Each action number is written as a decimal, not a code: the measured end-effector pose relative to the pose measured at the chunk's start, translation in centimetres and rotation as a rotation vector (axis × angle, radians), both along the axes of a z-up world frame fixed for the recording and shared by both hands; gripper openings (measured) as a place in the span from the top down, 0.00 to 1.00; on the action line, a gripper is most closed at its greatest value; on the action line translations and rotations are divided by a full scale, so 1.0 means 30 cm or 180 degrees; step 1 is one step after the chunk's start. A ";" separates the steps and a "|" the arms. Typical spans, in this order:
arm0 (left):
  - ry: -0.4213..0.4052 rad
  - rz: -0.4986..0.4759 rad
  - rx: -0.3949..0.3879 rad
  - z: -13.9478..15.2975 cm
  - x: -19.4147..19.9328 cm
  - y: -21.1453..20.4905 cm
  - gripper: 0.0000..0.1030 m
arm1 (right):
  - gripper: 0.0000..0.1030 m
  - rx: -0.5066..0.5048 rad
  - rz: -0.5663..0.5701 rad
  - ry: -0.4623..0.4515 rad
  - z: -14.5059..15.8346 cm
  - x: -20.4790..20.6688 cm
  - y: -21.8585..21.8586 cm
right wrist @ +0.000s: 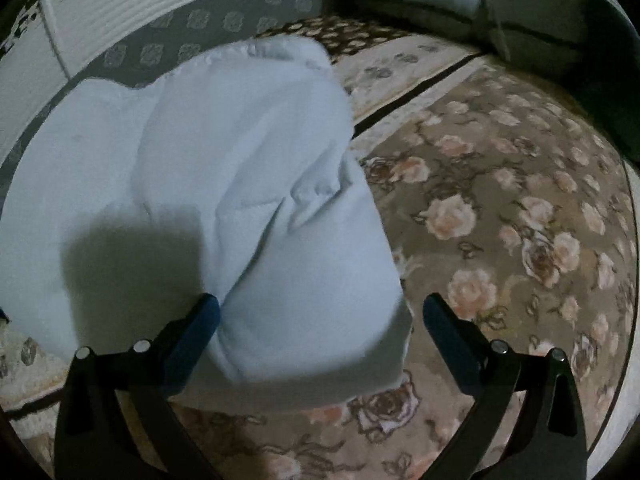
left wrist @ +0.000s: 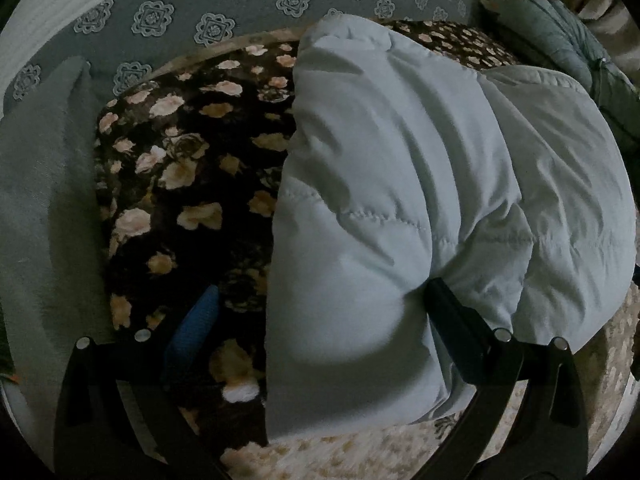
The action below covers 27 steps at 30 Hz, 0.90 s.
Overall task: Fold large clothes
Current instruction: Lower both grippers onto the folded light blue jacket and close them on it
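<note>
Apparently mid-fold: the pale blue quilted garment (left wrist: 420, 208) lies doubled on the floral blanket (left wrist: 180, 168). Left gripper (left wrist: 320, 312) and right gripper (right wrist: 320, 312) stand wide, straddling its edge; tidying seemingly remains.

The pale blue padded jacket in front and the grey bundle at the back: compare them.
The pale blue padded jacket lies near, between the open fingers of the right gripper; the grey bundle lies far off, untouched. The jacket is paler, the bundle darker. Both are puffy and folded.
</note>
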<state>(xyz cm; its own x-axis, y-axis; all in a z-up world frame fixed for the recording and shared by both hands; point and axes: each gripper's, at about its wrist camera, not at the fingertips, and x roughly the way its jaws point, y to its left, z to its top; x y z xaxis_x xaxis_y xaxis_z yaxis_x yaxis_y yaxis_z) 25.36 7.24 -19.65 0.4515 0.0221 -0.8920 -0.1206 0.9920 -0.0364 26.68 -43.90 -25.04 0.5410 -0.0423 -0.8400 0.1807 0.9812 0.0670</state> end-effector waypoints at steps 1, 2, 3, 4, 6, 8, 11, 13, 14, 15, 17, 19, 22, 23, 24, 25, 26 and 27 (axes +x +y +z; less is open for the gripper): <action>-0.0009 -0.0002 -0.0005 -0.005 0.001 0.000 0.03 | 0.02 -0.0011 0.0062 0.0044 -0.008 0.011 0.002; -0.0018 -0.0005 -0.0008 -0.010 0.011 -0.004 0.03 | 0.02 0.0042 0.0090 0.0099 -0.021 0.023 -0.001; -0.0030 -0.0006 -0.0009 -0.014 0.008 -0.004 0.03 | 0.02 0.0116 0.0086 0.0141 -0.033 0.029 -0.009; -0.0033 -0.0006 -0.0009 -0.016 0.008 -0.005 0.03 | 0.02 0.0261 0.0057 0.0210 -0.050 0.039 -0.022; -0.0035 -0.0011 -0.0007 -0.019 0.005 -0.004 0.03 | 0.02 0.0540 -0.0020 0.0316 -0.083 0.056 -0.042; -0.0037 -0.0018 -0.0023 -0.019 0.007 -0.002 0.03 | 0.02 0.0679 -0.0066 0.0348 -0.104 0.063 -0.044; -0.0026 0.0011 -0.0167 -0.031 0.003 0.028 0.03 | 0.02 0.0792 -0.0167 0.0309 -0.125 0.062 -0.029; -0.0014 0.0047 -0.0290 -0.042 0.005 0.042 0.03 | 0.03 0.0738 -0.0156 0.0239 -0.124 0.056 -0.002; -0.0007 0.0051 -0.0323 -0.044 0.005 0.047 0.03 | 0.05 0.0760 -0.0151 0.0226 -0.128 0.055 0.008; -0.0003 0.0047 -0.0335 -0.045 0.005 0.048 0.03 | 0.09 0.0804 -0.0138 0.0224 -0.131 0.056 0.014; 0.0004 0.0032 -0.0341 -0.044 0.004 0.050 0.03 | 0.21 0.0894 -0.0063 0.0215 -0.131 0.062 0.029; 0.0010 0.0030 -0.0350 -0.046 0.008 0.048 0.03 | 0.38 0.0795 0.0019 0.0194 -0.121 0.067 0.068; 0.0057 0.0031 -0.0424 -0.047 -0.007 0.062 0.03 | 0.46 0.0527 0.0119 0.0184 -0.106 0.066 0.121; 0.0090 0.0036 -0.0474 -0.051 -0.012 0.068 0.03 | 0.47 0.0500 0.0126 0.0187 -0.105 0.065 0.127; 0.0119 0.0041 -0.0518 -0.050 -0.015 0.076 0.03 | 0.47 0.0472 0.0123 0.0196 -0.105 0.063 0.133; 0.0162 0.0047 -0.0593 -0.055 -0.023 0.084 0.03 | 0.47 0.0459 0.0116 0.0205 -0.104 0.062 0.137; 0.0187 0.0048 -0.0643 -0.061 -0.024 0.087 0.03 | 0.47 0.0453 0.0109 0.0213 -0.104 0.063 0.143; 0.0206 0.0049 -0.0709 -0.064 -0.032 0.097 0.03 | 0.47 0.0453 0.0097 0.0226 -0.104 0.063 0.146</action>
